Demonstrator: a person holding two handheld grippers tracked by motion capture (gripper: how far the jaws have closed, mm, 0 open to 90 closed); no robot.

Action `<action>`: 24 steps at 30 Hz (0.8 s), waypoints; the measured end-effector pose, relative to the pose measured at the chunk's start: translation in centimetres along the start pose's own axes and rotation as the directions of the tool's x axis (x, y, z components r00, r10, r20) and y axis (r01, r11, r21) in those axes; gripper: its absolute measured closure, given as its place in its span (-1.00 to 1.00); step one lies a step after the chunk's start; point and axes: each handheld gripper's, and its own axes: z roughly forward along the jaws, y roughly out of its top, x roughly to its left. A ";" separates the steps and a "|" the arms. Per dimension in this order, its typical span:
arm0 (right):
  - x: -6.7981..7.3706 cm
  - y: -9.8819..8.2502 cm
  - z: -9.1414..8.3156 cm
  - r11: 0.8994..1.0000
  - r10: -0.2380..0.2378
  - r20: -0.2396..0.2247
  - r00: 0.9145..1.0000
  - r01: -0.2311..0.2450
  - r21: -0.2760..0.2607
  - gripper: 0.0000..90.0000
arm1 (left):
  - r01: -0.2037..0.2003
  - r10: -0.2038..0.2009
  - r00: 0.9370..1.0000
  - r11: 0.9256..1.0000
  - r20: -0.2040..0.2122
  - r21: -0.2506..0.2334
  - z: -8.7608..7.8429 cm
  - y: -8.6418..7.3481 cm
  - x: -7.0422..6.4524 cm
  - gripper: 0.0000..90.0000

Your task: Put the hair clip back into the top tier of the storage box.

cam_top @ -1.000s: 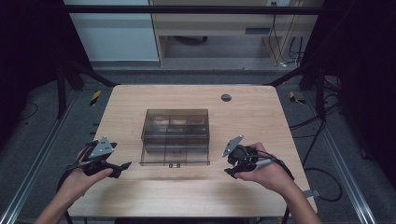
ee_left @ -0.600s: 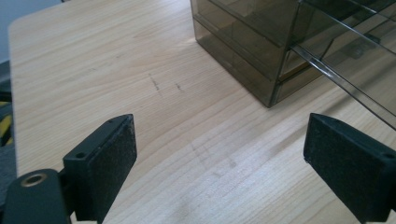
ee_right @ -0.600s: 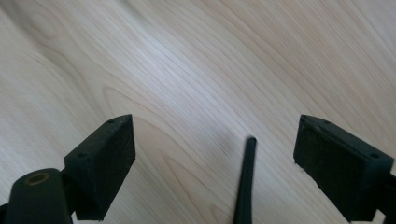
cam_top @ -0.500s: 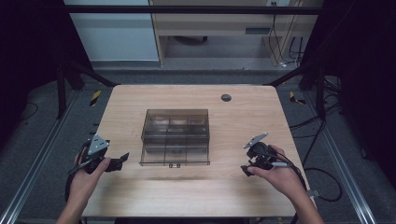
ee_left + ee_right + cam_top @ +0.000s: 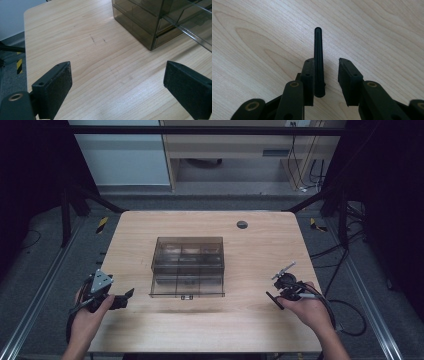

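A smoky see-through drawer box (image 5: 187, 260) stands at the middle of the wooden table (image 5: 150, 330), its bottom drawer pulled out toward me; its corner (image 5: 150, 22) shows in the left gripper view. My left gripper (image 5: 125, 296) (image 5: 117, 85) rests near the table's left front, open wide over bare wood. At the right front, my right gripper (image 5: 278, 294) (image 5: 325, 75) points down at a slim black rod (image 5: 318, 55) lying on the table. Its jaws have just been closing around the rod. The left pad (image 5: 309, 75) touches it, and the right pad stands off with a gap.
A small round dark grommet (image 5: 242, 224) sits in the table's far right part. A black cable (image 5: 345, 317) loops off the right edge from my right hand. Metal frame rails run along both sides of the table.
My right hand has moved right, away from the drawer box, and tipped downward. My left hand has hardly moved.
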 end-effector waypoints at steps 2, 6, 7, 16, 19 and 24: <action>0.0 0.0 0.1 1.000 0.006 -0.002 1.000 -0.006 0.009 0.52 | -0.001 0.001 1.000 1.000 0.002 0.003 0.0 -0.1 0.0 -0.81; 0.1 0.1 0.6 0.999 0.002 -0.012 1.000 -0.002 0.033 0.57 | -0.010 0.010 1.000 1.000 0.002 0.010 0.0 -0.1 0.0 -0.81; 0.1 0.2 0.7 0.999 0.002 -0.019 1.000 -0.001 0.040 0.59 | -0.011 0.011 1.000 1.000 0.001 0.011 0.0 -0.1 -0.1 -0.81; 0.3 0.1 1.3 0.997 -0.005 -0.038 0.999 0.008 0.079 0.68 | -0.040 0.040 0.999 0.999 -0.004 0.029 0.2 -0.1 -0.4 -0.81; 0.2 0.0 1.6 0.997 -0.022 -0.034 0.999 0.025 0.074 0.75 | -0.044 0.045 0.999 0.999 -0.004 0.031 0.2 -0.1 -0.4 -0.81; 0.3 0.0 1.3 0.997 -0.020 -0.045 0.999 0.023 0.069 0.80 | -0.047 0.047 0.999 0.998 -0.007 0.036 0.2 -0.2 -0.4 -0.81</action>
